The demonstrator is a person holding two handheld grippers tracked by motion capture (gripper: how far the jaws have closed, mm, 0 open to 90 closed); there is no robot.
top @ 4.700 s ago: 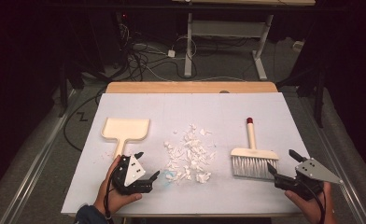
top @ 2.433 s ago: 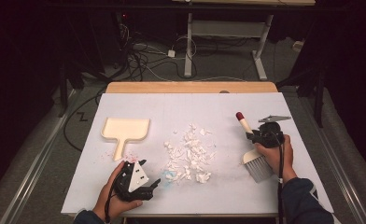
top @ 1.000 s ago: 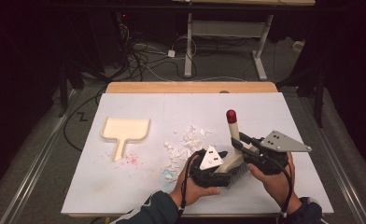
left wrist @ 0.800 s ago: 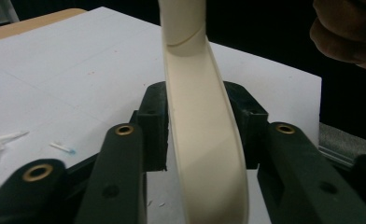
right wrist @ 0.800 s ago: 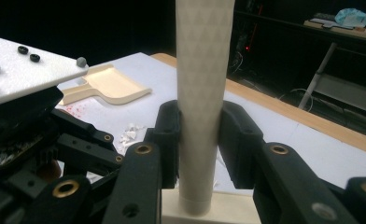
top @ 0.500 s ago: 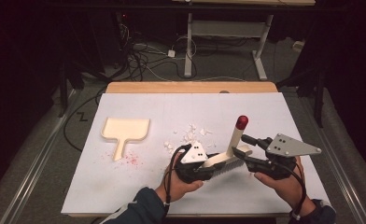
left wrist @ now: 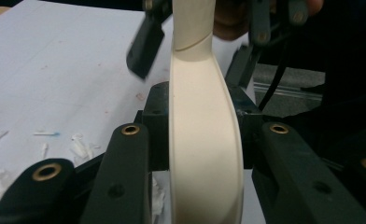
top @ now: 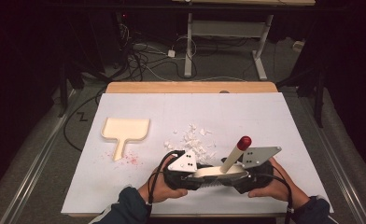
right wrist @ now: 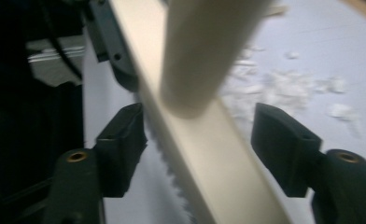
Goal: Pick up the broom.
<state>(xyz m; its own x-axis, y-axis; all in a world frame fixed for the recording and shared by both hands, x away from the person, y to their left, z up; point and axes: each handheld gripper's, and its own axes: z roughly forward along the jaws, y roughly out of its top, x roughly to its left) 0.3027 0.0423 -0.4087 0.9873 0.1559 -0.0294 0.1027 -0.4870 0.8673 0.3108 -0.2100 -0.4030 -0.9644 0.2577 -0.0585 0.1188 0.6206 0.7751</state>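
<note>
A cream hand brush [top: 217, 173] with a red-tipped handle [top: 243, 142] is held low over the front of the white table [top: 274, 121], its handle tilted up to the right. My left gripper [top: 196, 179] is shut on the brush head [left wrist: 204, 140], with both pads pressed against its sides. My right gripper [top: 241, 180] sits at the other end of the head with its jaws open, and the brush [right wrist: 204, 154] passes between them; the right pad [right wrist: 284, 144] stands apart from it. A cream dustpan [top: 125, 130] lies at the left. White paper scraps [top: 193, 140] are scattered just beyond the brush.
Pink specks [top: 130, 158] mark the table beside the dustpan's handle. A wooden strip [top: 190, 87] runs along the table's far edge. Cables [top: 144, 60] and a desk frame [top: 228, 32] stand on the floor beyond. Both hands hover close to the front edge.
The right gripper picked up the brush and carried it left to the front middle. The left gripper came across and shut on the brush head. The right jaws now stand open.
</note>
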